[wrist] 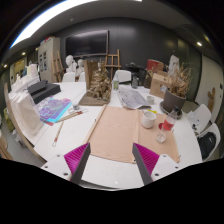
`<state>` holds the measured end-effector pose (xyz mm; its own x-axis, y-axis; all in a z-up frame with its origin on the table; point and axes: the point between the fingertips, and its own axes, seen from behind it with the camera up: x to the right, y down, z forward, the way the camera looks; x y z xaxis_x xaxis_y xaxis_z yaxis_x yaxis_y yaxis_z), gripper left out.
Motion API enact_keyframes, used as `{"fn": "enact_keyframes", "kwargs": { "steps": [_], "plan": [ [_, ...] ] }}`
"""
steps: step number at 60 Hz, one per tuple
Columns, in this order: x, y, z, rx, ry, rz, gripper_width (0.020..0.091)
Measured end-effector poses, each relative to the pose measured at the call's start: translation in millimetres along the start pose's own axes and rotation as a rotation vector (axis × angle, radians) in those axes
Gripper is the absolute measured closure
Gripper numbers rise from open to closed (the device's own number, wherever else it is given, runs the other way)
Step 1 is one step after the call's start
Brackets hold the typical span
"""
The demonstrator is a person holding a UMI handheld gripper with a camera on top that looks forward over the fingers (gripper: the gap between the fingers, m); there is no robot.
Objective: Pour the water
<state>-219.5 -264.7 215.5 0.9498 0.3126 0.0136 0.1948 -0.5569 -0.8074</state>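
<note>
cups: a white cup (148,119) and a smaller one with something red on it (165,127) sit on the right side of the mat, touching or nearly so; can't tell if there's water in either
cups vs tongs: both are beyond the fingertips and off to the right of the right finger, not between the fingers
gripper (110,160): fingers spread wide apart, nothing between them but bare mat and table edge; magenta pads (76,157) face inward
mat (115,132): tan sheet laid on the table, straight ahead of the fingers
table (70,135): white, pretty cluttered
left side: colourful papers (52,108) and a pencil-like stick (58,130)
far end: wooden model thing (98,82), more papers (131,98) right of it
far right: dark pot with dried plants (175,95)
back wall: dark screen (87,42)
</note>
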Motion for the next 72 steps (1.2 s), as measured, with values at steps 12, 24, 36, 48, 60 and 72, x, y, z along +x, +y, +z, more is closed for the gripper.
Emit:
{"fn": "enact_keyframes", "kwargs": {
  "steps": [12,24,36,48,60,72],
  "plan": [
    [75.4,11.5,23.2,-0.018,0.046,0.034,0.0246],
    [178.3,31.2,61.5,-0.013,0.116,0.042,0.0247],
    [270.6,34.6,123.8,0.065,0.178,0.034,0.0248],
    [304.9,15.8,198.0,0.163,0.159,0.018,0.0247],
    [309.1,14.9,253.2,0.179,0.13,0.024,0.0395],
    [310.6,14.1,266.7,0.206,0.108,0.038,0.076]
  ]
}}
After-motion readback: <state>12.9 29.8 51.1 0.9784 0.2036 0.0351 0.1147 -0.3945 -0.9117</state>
